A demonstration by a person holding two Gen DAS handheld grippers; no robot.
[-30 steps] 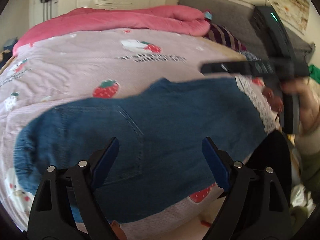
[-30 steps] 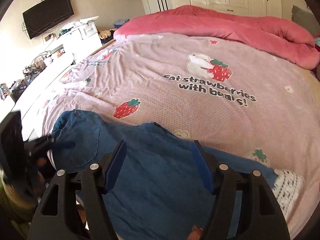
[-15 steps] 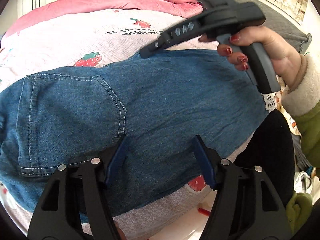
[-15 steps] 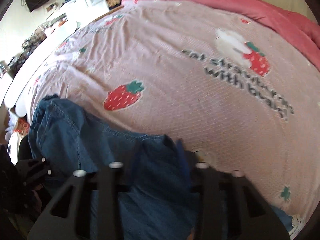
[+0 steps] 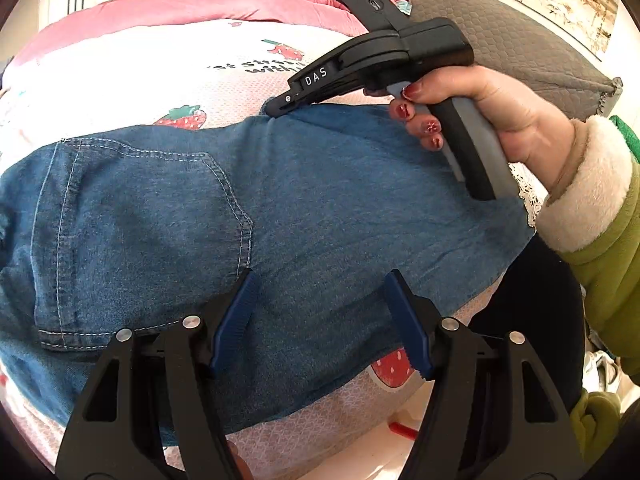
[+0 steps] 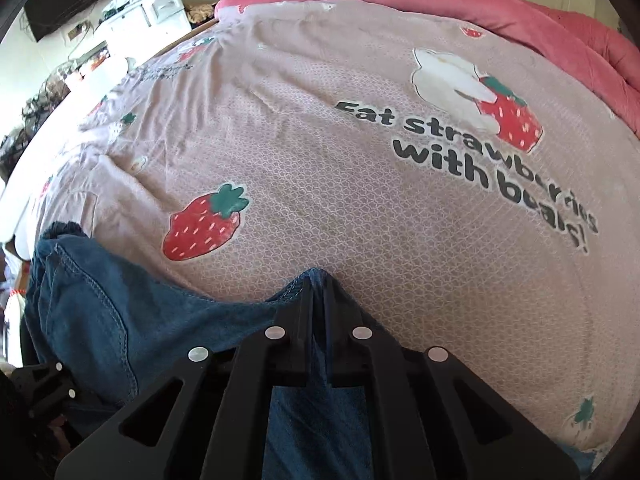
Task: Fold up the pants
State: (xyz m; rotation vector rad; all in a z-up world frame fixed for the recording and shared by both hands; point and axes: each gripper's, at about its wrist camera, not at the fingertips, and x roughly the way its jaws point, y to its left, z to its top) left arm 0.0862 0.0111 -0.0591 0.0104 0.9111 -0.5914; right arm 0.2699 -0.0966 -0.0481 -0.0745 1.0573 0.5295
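Observation:
Blue denim pants (image 5: pixel 168 220) lie flat on the pink strawberry bedsheet (image 5: pixel 132 80), back pocket up, near the bed's front edge. My left gripper (image 5: pixel 320 320) is open, its blue pads just above the pants' near part. My right gripper (image 6: pixel 318 280) is shut on the far edge of the pants (image 6: pixel 120 320), pinching a peak of denim. In the left wrist view the right gripper (image 5: pixel 276 110) shows held by a hand, tips at the pants' far edge.
A pink quilt (image 6: pixel 480 4) is bunched along the far side of the bed. A grey headboard cushion (image 5: pixel 500 28) stands at the right. A white dresser (image 6: pixel 160 12) and a TV stand left of the bed. The floor lies below the bed edge.
My right gripper went from open to shut on the pants' far edge. My left gripper dropped closer to the pants and stayed open.

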